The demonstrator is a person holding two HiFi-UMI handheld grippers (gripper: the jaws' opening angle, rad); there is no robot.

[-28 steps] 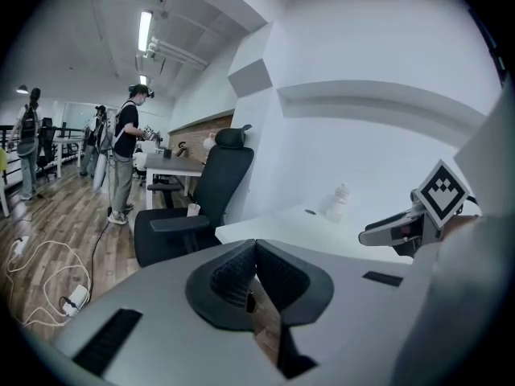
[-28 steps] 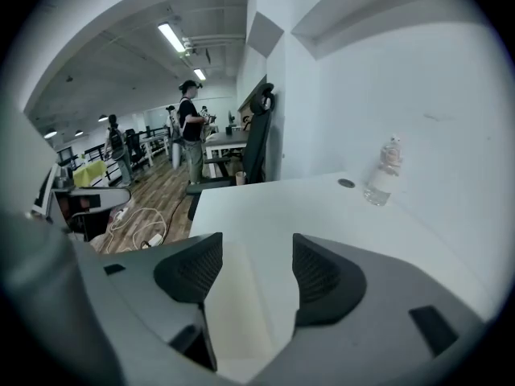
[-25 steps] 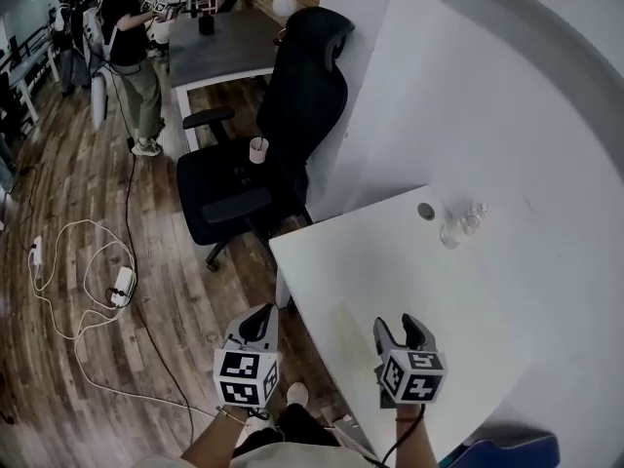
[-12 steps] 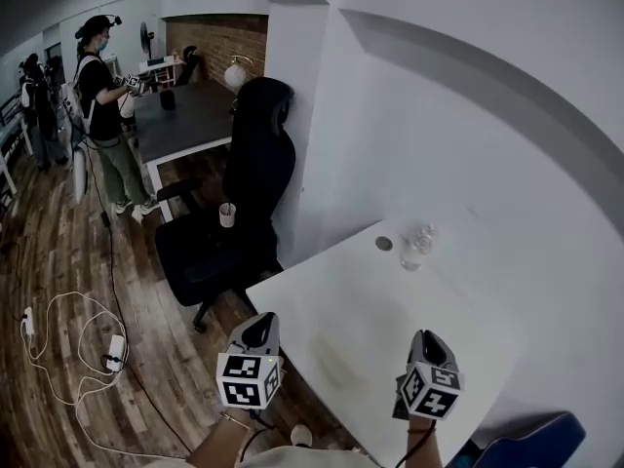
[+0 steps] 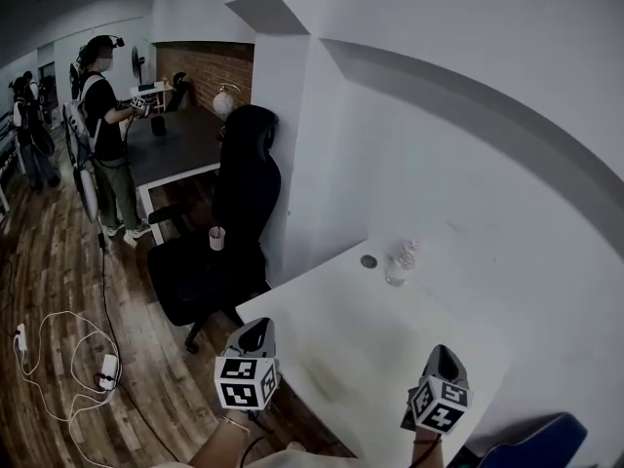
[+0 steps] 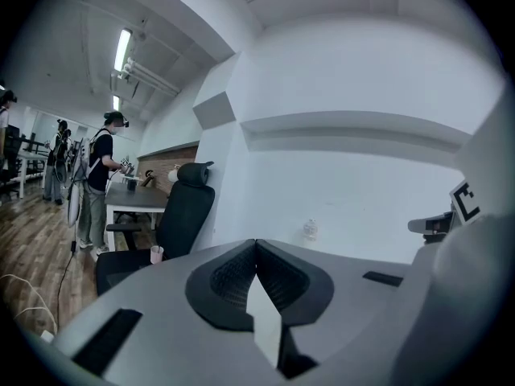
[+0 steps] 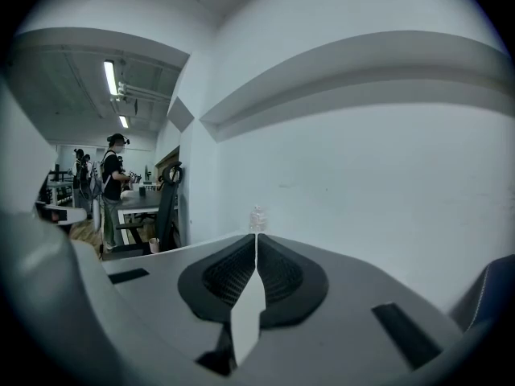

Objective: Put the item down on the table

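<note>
**Item on desk, both tongs empty: clearing away**

Obs.: The clear bottle (image 5: 398,263) stands upright at the far side of the white desk (image 5: 331,330), close to the wall, with a small round dark object (image 5: 369,260), possibly its cap, just beside it. The left tongs (image 6: 256,244) are closed pad to pad with nothing between them. The right tongs (image 7: 256,241) have just been closing and are now shut, also on nothing. Both hover at the near edge of the desk, well apart from the bottle, and point roughly level towards it.

Judgement: The bottle is free-standing, so the set-down looks complete. What remains is retreat.

Method note: The person should draw both tongs back and upward towards the body, with no sweep across the desk top. Shut jaws make a narrow profile, which suits the retreat. The bottle looks light and tall for its base, so a knock against the desk edge could topple it. The left tongs hang off the desk edge near the office chair (image 5: 234,222), so they need room on that side.
</note>
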